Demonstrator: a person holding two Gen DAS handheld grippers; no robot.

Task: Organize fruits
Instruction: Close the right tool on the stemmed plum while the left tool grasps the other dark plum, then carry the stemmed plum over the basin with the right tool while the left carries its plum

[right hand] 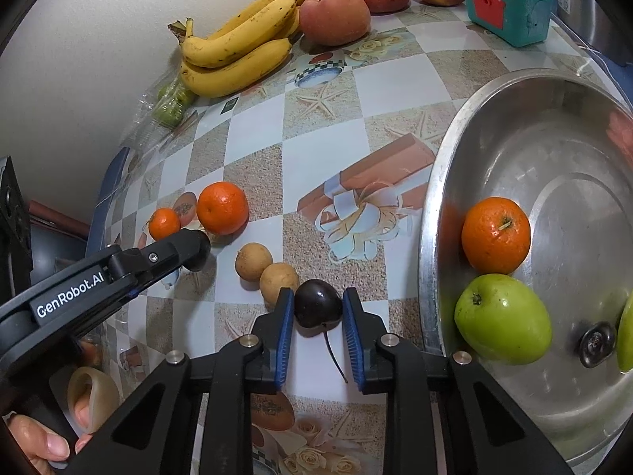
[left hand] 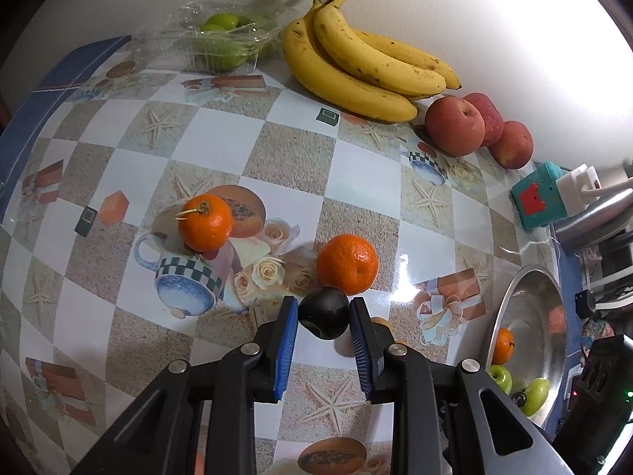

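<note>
both tools grip a small dark round cherry each – right tool (right hand: 318, 308), left tool (left hand: 323, 314) – just above the patterned tabletop (right hand: 316, 150); lift gently, release over the steel bowl (right hand: 431, 213).

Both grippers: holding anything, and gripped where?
Left gripper: shut on a small dark round fruit, pads on its opposite sides. Right gripper: shut on a dark stemmed cherry, pads on its sides, stem free.
</note>
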